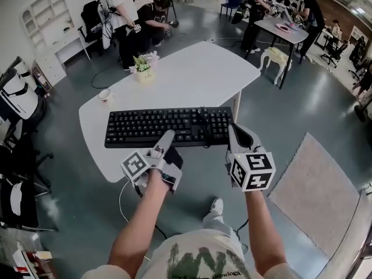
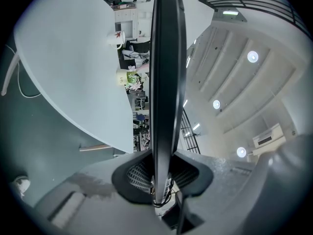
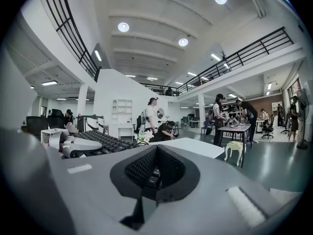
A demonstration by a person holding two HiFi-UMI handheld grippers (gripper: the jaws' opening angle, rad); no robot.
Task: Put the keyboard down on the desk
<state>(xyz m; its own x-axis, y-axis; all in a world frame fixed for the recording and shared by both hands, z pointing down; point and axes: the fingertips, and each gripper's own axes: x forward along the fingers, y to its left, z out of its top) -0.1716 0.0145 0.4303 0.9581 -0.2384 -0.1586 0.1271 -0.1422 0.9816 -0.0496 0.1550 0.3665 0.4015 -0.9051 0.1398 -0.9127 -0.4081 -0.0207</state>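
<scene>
I hold a black keyboard [image 1: 168,127] level, a little above the white desk [image 1: 192,74]. My left gripper [image 1: 167,139] is turned on its side and shut on the keyboard's front edge. In the left gripper view the keyboard [image 2: 166,72] runs edge-on between the pads of my left gripper [image 2: 161,180], with the desk [image 2: 68,58] apart from it at left. My right gripper [image 1: 237,133] sits at the keyboard's right end. In the right gripper view my right gripper [image 3: 154,173] has its pads together, with the keyboard [image 3: 102,141] lying to its left.
A small flower pot [image 1: 144,68] and a white cup [image 1: 105,95] stand on the desk's far left part. A cable [image 1: 125,208] hangs off the front edge to the floor. Office chairs [image 1: 17,97] stand at left and a rug [image 1: 317,190] lies at right. People work at the back.
</scene>
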